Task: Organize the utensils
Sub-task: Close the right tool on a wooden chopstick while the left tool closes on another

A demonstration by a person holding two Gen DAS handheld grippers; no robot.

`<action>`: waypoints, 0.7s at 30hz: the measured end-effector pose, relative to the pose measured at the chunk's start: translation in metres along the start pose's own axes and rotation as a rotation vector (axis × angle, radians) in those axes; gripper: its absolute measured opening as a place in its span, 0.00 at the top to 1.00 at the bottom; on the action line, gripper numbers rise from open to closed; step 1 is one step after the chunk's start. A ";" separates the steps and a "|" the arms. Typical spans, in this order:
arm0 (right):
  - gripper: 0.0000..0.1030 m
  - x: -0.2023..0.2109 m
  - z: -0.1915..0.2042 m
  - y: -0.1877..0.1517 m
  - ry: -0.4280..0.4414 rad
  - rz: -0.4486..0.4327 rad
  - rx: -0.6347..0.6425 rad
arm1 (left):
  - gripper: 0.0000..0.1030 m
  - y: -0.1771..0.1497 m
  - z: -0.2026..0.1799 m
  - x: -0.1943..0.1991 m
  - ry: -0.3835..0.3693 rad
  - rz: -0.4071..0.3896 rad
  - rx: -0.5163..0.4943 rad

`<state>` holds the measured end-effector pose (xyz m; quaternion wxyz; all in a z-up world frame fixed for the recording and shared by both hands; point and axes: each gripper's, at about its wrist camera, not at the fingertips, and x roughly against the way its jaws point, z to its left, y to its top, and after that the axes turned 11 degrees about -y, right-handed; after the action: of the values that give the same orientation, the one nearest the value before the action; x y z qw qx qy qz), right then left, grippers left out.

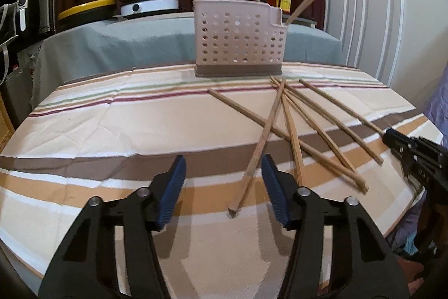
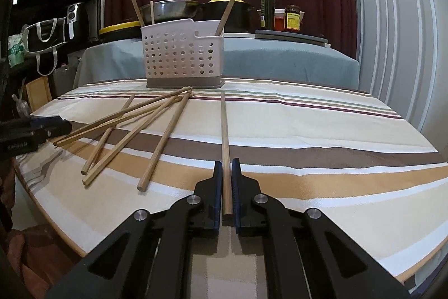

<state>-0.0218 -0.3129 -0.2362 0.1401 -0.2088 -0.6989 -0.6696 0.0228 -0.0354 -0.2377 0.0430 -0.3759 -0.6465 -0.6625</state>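
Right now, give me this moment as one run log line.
left gripper: open, over nearest chopstick | right gripper: shut on single chopstick | holder: some chopsticks inside | loose chopsticks: on tablecloth

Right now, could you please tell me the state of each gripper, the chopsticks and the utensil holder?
Left gripper: open, a loose chopstick's end between its fingers, ungripped.
Right gripper: shut on a single wooden chopstick.
Loose wooden chopsticks: lying crossed on the striped tablecloth.
Perforated pink plastic utensil holder: upright, with a few chopsticks standing in it.
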 end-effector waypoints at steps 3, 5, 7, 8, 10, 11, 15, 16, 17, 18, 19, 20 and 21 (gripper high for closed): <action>0.93 -0.001 -0.001 0.000 0.006 0.000 -0.005 | 0.59 -0.004 -0.003 -0.002 -0.010 0.013 -0.013; 0.93 -0.001 -0.001 0.000 0.010 0.000 -0.010 | 0.67 -0.005 -0.003 -0.004 -0.018 0.022 -0.018; 0.93 -0.001 -0.001 0.000 0.015 0.000 -0.017 | 0.74 -0.007 -0.003 -0.006 -0.024 0.031 -0.019; 0.93 -0.001 -0.002 -0.001 0.016 -0.001 -0.020 | 0.78 -0.007 -0.004 -0.006 -0.028 0.030 -0.022; 0.92 -0.001 -0.002 -0.001 0.016 -0.003 -0.020 | 0.83 -0.007 -0.006 -0.005 -0.039 0.033 -0.030; 0.91 -0.001 -0.002 -0.001 0.018 -0.002 -0.022 | 0.85 -0.007 -0.007 -0.005 -0.042 0.034 -0.034; 0.76 0.000 -0.005 -0.003 0.012 -0.006 -0.037 | 0.93 -0.008 -0.011 -0.005 -0.051 0.037 -0.049; 0.76 0.000 -0.005 -0.003 0.012 -0.007 -0.044 | 0.93 -0.008 -0.011 -0.005 -0.050 0.038 -0.051; 0.76 0.000 -0.006 -0.003 0.014 -0.007 -0.047 | 0.93 -0.008 -0.012 -0.004 -0.048 0.037 -0.052; 0.76 0.000 -0.006 -0.003 0.015 -0.006 -0.048 | 0.94 -0.008 -0.011 -0.005 -0.048 0.038 -0.050; 0.76 0.000 -0.006 -0.003 0.014 -0.007 -0.047 | 0.94 -0.008 -0.011 -0.005 -0.047 0.037 -0.050; 0.76 0.000 -0.006 -0.003 0.014 -0.007 -0.046 | 0.94 -0.008 -0.012 -0.004 -0.046 0.037 -0.051; 0.76 0.000 -0.006 -0.003 0.014 -0.008 -0.046 | 0.94 -0.009 -0.012 -0.004 -0.045 0.036 -0.052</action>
<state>-0.0237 -0.3185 -0.2389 0.1375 -0.2043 -0.6832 -0.6874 0.0156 -0.0469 -0.2456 0.0304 -0.4033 -0.6230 -0.6696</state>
